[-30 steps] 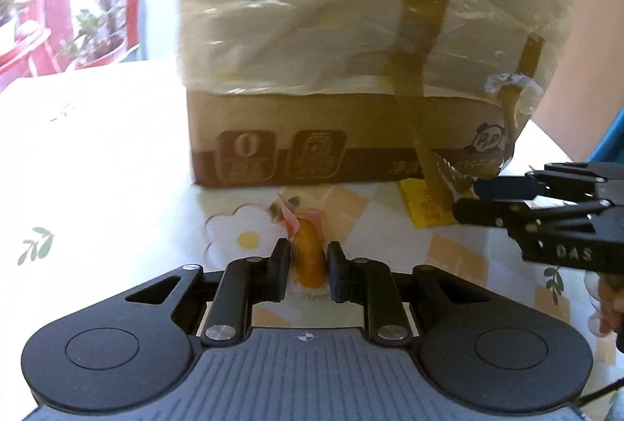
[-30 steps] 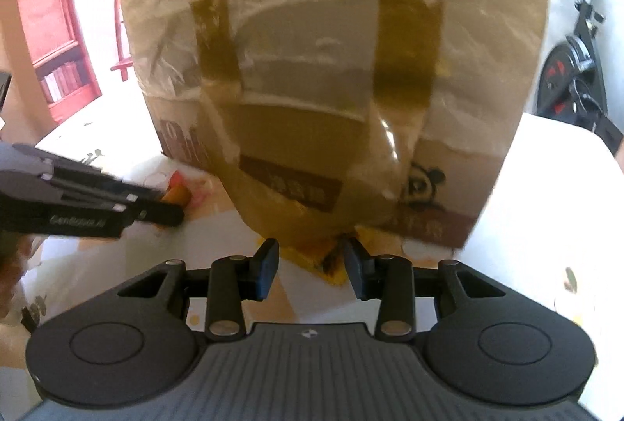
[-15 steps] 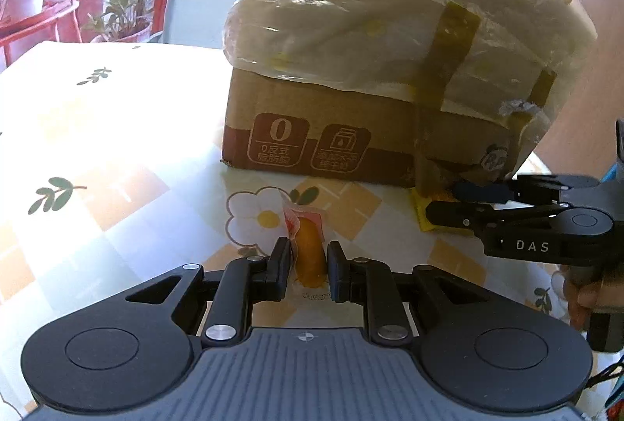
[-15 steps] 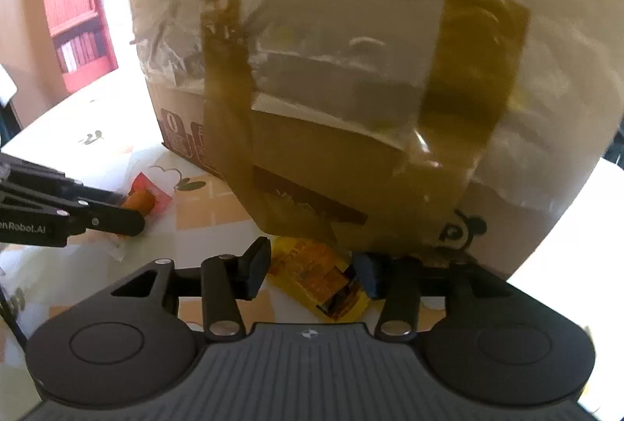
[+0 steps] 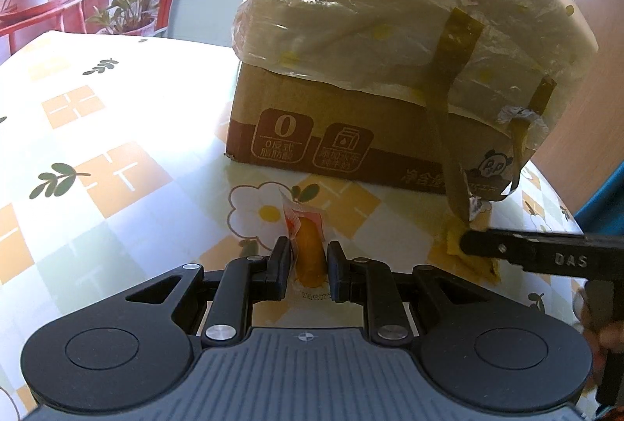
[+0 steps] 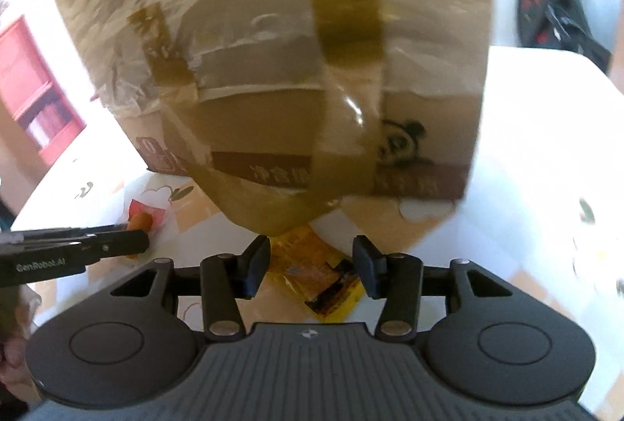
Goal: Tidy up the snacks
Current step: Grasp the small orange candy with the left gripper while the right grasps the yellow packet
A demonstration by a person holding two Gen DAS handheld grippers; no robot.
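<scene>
My left hand-held gripper (image 5: 310,263) is clenched on the orange snack pouch (image 5: 308,249), a small, light, crinkly sachet that I judge soft enough to crush, so I hold it across its narrow body just above the tabletop (image 5: 117,163), in front of the cardboard box (image 5: 351,148). My right hand-held gripper (image 6: 312,267) has just been opening and stands released, its fingers either side of the yellow snack packet (image 6: 316,273), which lies flat by the box's near corner. That packet looks thin, slick and floppy; I judge its raised edge the best hold.
</scene>
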